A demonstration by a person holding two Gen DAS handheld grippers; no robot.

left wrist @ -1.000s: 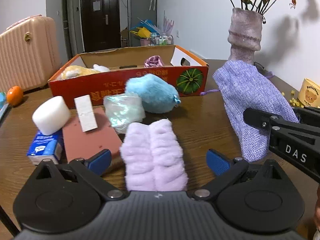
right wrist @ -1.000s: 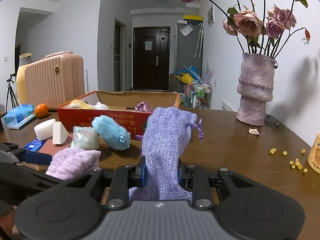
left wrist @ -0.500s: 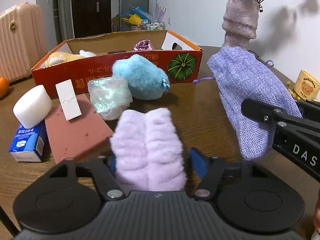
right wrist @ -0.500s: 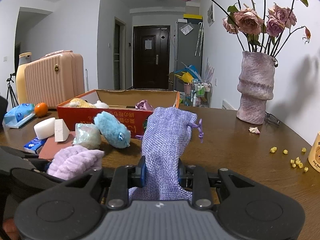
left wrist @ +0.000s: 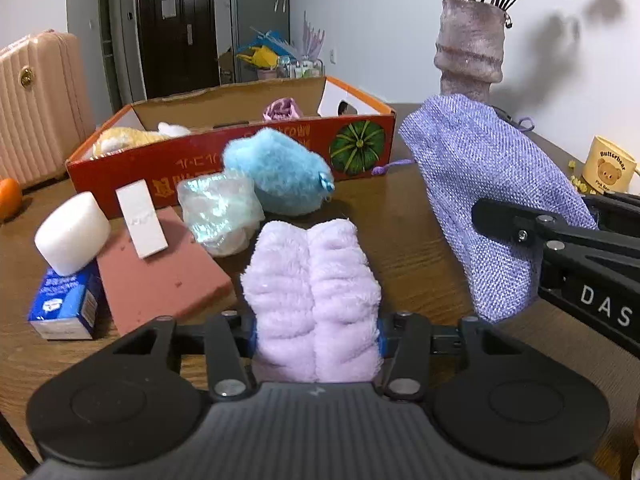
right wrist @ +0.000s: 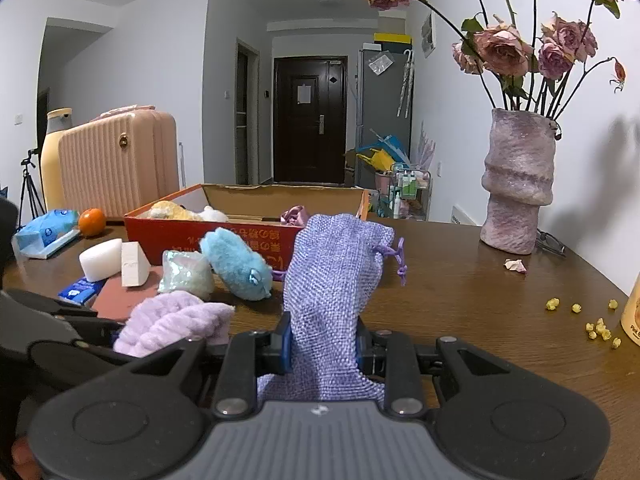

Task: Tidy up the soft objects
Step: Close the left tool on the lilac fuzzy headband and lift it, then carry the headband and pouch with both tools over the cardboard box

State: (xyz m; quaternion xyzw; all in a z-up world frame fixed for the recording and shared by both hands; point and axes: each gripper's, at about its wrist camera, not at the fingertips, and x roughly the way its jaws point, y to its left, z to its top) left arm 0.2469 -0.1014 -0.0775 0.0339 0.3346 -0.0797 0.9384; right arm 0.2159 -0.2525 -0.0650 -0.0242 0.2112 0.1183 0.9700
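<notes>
Left gripper (left wrist: 316, 336) jaws have just been closing on the fluffy lilac cloth (left wrist: 314, 296) lying on the tabletop (left wrist: 400, 232); right gripper (right wrist: 322, 344) is clenched on the purple mesh pouch (right wrist: 334, 280). Squeeze until the pile stops compressing, then lift straight up, clearing the blue plush (left wrist: 280, 178) toward the red box (left wrist: 224, 156).

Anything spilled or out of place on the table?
Yes: small yellow bits lie scattered on the table beside the bear cup, and a fallen petal sits near the vase.
</notes>
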